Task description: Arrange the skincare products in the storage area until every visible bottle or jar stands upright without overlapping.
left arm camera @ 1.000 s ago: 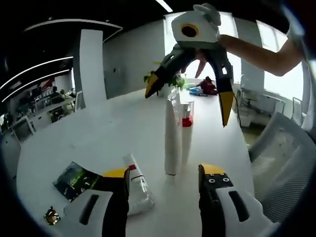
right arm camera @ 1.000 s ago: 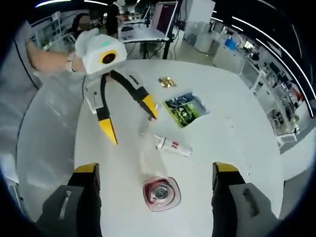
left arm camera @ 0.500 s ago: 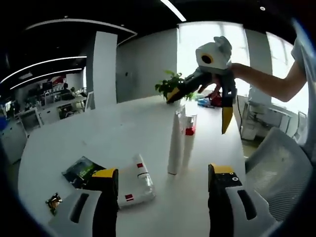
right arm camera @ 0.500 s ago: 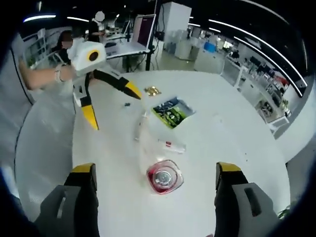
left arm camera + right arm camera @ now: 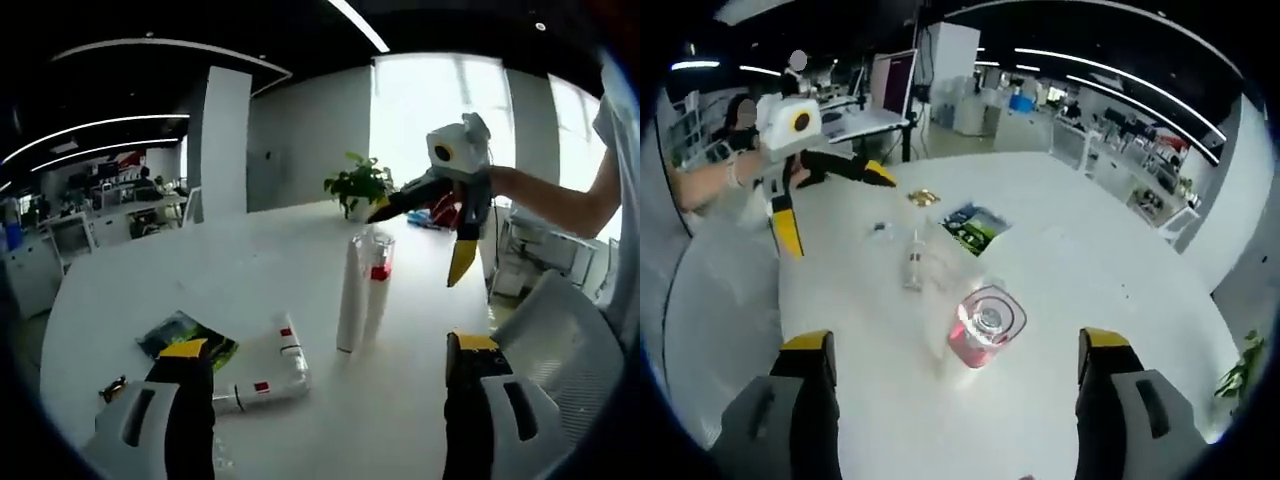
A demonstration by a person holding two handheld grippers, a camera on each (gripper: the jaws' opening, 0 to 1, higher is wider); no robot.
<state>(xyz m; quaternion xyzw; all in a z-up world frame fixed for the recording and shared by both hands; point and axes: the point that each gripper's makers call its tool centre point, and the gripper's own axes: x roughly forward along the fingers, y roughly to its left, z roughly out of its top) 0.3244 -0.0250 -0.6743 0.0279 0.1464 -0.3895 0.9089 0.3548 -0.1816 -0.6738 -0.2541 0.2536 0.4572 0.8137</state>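
Bottle (image 5: 350, 300) upright, tube (image 5: 262, 368) flat

text: none legible | tube (image 5: 268, 368) label (red marks, too small to read)

A large white round table (image 5: 200, 290) is standing in an open-plan office. Bright daylight is pouring through tall windows (image 5: 430, 110) behind a potted plant (image 5: 357, 186) sitting at the table's far edge. A broad white pillar (image 5: 226, 140) is rising to a dark ceiling, where long strip lights (image 5: 1120, 85) are glowing. Rows of desks (image 5: 1120, 165) are stretching away, and a monitor (image 5: 892, 82) is standing on a desk beyond the table. A grey mesh chair (image 5: 560, 340) is sitting beside the table.
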